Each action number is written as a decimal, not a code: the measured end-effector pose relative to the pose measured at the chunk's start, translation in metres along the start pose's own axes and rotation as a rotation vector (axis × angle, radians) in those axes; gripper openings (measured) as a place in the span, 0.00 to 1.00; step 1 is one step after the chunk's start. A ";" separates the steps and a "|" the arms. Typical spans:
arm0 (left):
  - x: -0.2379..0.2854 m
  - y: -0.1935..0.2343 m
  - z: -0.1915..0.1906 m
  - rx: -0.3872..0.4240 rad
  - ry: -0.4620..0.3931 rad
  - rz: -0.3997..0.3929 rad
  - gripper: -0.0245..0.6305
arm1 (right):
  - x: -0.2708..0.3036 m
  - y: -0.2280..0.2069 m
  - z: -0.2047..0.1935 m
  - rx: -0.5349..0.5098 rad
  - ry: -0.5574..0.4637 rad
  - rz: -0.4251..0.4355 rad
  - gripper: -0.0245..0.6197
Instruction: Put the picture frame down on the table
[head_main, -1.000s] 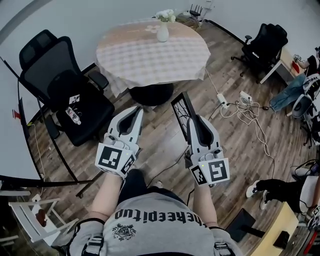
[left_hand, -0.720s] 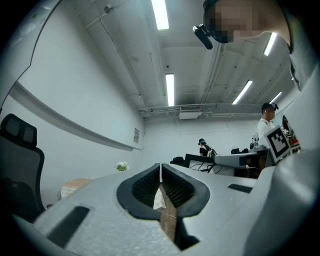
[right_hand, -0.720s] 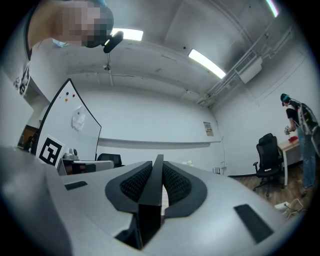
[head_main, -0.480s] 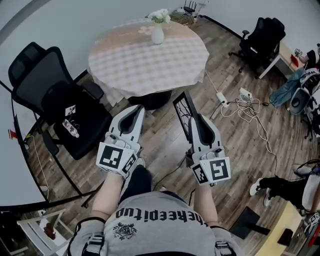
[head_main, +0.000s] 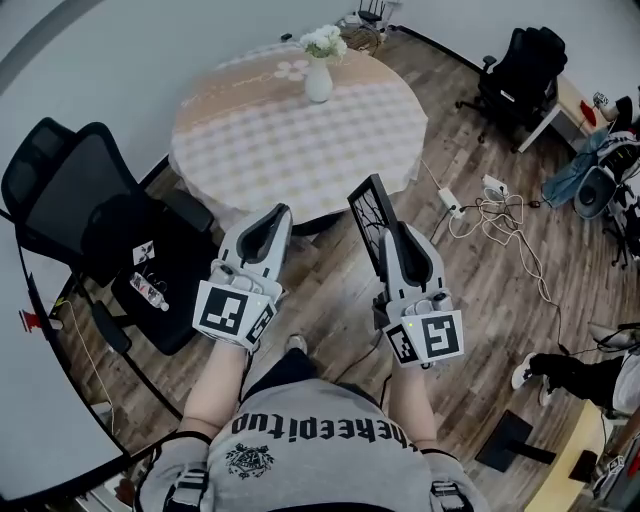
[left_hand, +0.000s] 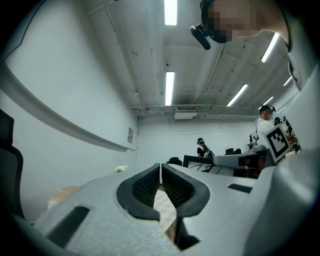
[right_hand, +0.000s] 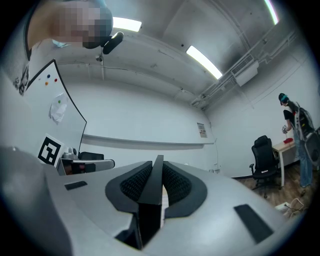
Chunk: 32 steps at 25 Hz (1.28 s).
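Observation:
A black picture frame (head_main: 368, 212) stands upright on its edge in my right gripper (head_main: 392, 233), which is shut on the frame's lower part. In the right gripper view the frame (right_hand: 151, 195) shows edge-on between the pads, the right gripper (right_hand: 158, 172) pointing slightly upward. My left gripper (head_main: 277, 212) is level with it on the left, shut with nothing in it; its tips (left_hand: 160, 170) touch. Both hover above the wooden floor just short of the round table (head_main: 250, 140) with a checked cloth. A white vase of flowers (head_main: 318, 72) stands at the table's far side.
A black office chair (head_main: 90, 220) stands left of the table, with small items on its seat. Another black chair (head_main: 522, 65) is at the back right. A power strip and tangled cables (head_main: 490, 205) lie on the floor to the right. A person's legs (head_main: 570, 372) show at the right edge.
Both grippers have moved forward toward the table, which now lies closer beneath them. The frame stays in the right gripper. The left chair has slid lower left in view.

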<state>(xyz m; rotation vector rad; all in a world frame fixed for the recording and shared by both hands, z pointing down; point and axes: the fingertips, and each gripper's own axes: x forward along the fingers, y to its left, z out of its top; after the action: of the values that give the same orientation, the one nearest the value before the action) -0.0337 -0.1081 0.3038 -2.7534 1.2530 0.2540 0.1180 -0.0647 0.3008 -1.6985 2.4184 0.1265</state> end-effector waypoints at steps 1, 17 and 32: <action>0.003 0.010 -0.001 -0.002 0.000 -0.004 0.08 | 0.009 0.002 -0.003 -0.001 0.001 -0.005 0.15; 0.024 0.078 -0.019 -0.033 -0.010 -0.056 0.08 | 0.073 0.018 -0.026 -0.023 0.021 -0.066 0.15; 0.078 0.115 -0.028 -0.009 -0.017 0.018 0.08 | 0.136 -0.022 -0.040 -0.017 0.044 -0.027 0.15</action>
<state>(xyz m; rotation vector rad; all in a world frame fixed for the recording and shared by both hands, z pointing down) -0.0671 -0.2455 0.3129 -2.7430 1.2770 0.2844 0.0901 -0.2044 0.3139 -1.7592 2.4312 0.1070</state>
